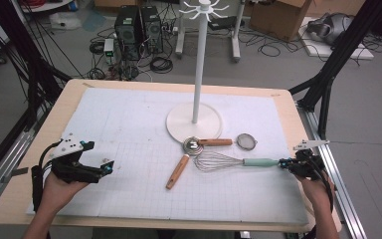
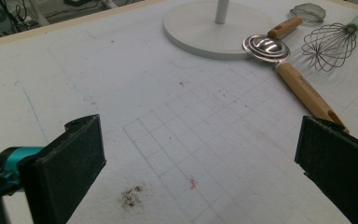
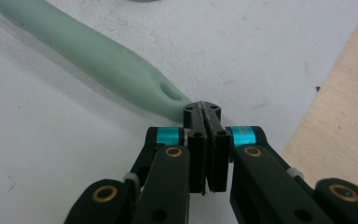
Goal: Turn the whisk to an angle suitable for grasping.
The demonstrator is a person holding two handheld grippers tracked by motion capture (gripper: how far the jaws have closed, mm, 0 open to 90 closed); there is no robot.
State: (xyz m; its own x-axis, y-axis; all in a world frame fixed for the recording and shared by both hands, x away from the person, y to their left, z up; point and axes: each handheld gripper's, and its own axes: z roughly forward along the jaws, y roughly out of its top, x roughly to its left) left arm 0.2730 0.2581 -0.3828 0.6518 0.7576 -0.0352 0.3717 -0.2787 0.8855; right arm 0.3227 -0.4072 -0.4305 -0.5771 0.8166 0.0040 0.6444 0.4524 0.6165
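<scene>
**Whisk handle met by the closed right gripper**

A cluttered workshop floor with cables and boxes is seen behind a wooden table [image 1: 40, 199] covered by a white gridded mat [image 1: 129, 164]. On the mat a white stand [image 1: 195, 122] is set, with a wooden-handled ladle [image 1: 185, 162] and a small strainer [image 1: 246, 141] just beside its base.

The whisk [image 1: 229, 162] is laid near the right edge, its long axis running across the table: wire loops toward the middle, pale green handle toward the right gripper [image 1: 291, 165]. The handle's tapered end, pierced by a hanging hole, is touched by that gripper's tips, whose jaws are pressed together with nothing between them. The left gripper [image 1: 107, 167] is held well apart from the whisk, jaws wide and empty.
</scene>
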